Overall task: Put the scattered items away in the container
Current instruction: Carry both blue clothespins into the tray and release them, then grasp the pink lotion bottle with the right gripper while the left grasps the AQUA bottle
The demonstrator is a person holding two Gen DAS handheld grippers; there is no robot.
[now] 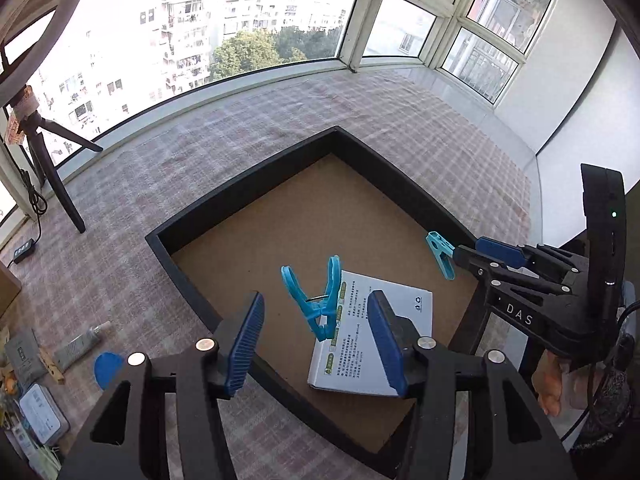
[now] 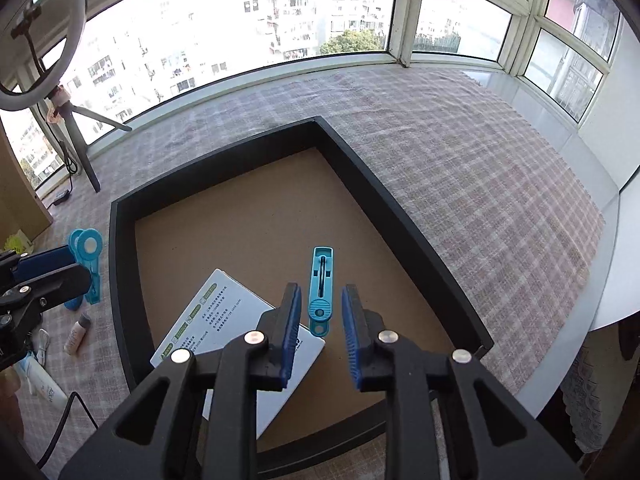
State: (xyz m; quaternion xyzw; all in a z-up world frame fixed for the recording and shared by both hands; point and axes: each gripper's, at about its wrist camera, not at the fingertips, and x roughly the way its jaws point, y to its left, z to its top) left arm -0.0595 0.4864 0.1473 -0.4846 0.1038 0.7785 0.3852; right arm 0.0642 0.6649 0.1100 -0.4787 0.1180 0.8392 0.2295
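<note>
the left gripper (image 1: pixel 316 336) is spread above the black tray (image 1: pixel 240 196), a blue clip (image 1: pixel 316 300) loose between its fingers, touching neither. the white booklet (image 1: pixel 384 328) below carries small print, unreadable. the right gripper (image 2: pixel 320 334), marked "das", is spread too, a second clip (image 2: pixel 321 292) free between its pads.
</note>
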